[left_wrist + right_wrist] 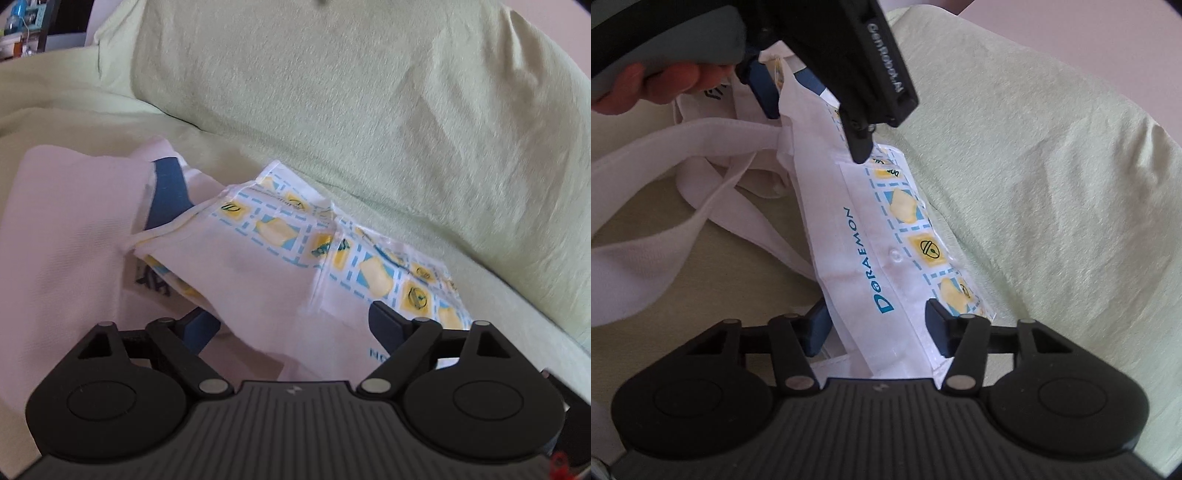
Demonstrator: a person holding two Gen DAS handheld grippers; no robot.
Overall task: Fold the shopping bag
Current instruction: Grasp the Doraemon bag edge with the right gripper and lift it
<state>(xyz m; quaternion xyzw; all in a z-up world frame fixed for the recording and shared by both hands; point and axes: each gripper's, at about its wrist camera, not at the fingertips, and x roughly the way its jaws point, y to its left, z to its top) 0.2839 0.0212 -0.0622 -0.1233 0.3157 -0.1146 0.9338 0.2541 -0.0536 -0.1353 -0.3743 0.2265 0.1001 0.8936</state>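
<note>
Two tongs on one bag [871, 258], both on a pale green sofa [369, 110].

Right tongs [877, 326]: fingers spread, one each side of the bag's near end; the folded strip runs between them and away from the camera. Fingers look apart from the fabric or just grazing it, not pinching. Released.

Left tongs [291, 325]: fingers wide apart in own view, bag fabric lying between and ahead of them. In the right wrist view they sit at the far end of the strip, black body tilted down from above, one dark fingertip [860, 149] touching or just above the patterned edge, a blue pad on the other side of the fabric. Released as far as I can see; contact at the tip unclear.

Bag: white, folded into a long narrow strip with "DORAEMON" in teal along it, yellow-and-blue check print along the edge to the right of the right tongs, toward the backrest. Lies on the seat cushion just beside the backrest.

Straps [665, 206]: white, loose, looped out to the left of the right tongs across the seat, one crossing over another.

Hand [653, 81] grips the left tool's grey handle, far left of the right tongs.
</note>
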